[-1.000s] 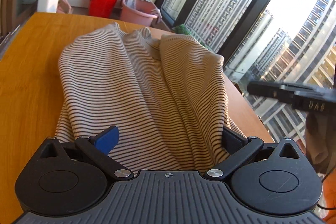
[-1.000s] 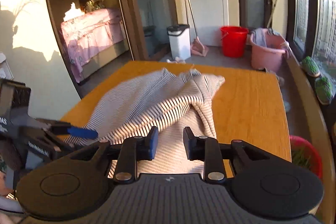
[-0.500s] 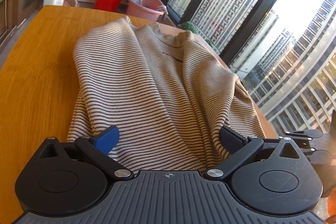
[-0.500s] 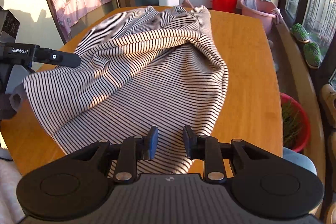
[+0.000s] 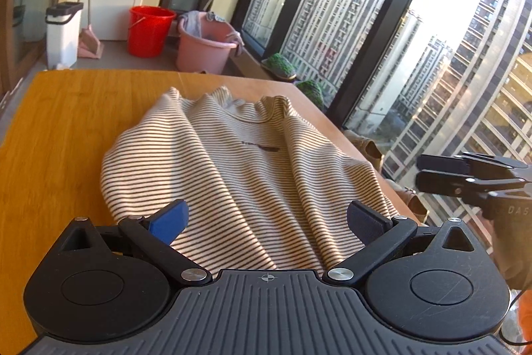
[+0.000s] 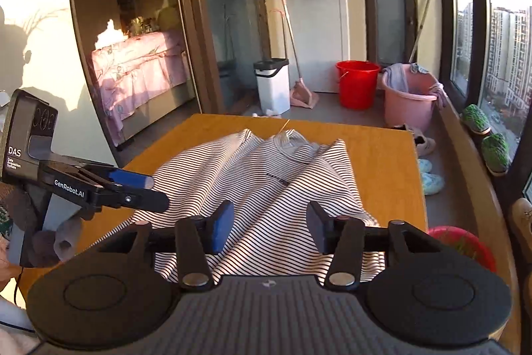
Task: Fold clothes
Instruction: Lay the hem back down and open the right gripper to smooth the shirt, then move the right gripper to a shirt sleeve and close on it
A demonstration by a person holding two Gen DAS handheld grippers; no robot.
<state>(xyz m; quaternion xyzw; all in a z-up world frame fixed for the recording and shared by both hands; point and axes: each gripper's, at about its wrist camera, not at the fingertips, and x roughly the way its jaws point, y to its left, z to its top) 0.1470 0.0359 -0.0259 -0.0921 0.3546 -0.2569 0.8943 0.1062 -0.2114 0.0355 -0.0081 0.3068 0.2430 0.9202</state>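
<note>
Left wrist view: striped shirt (image 5: 252, 168) on wooden table (image 5: 56, 128).

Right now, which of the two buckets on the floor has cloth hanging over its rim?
The pink bucket, nearest the window, has cloth over its rim. The red bucket beside it shows none.

Bare wooden table (image 5: 66, 122) left of striped shirt (image 5: 249, 162), window frame (image 5: 375, 55) close right

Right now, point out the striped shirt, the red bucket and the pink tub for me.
striped shirt (image 5: 252, 175): left wrist view, on the chest panel below the small printed line.
red bucket (image 6: 356, 85): right wrist view, on its front wall.
pink tub (image 6: 407, 107): right wrist view, on its outer side wall.
</note>
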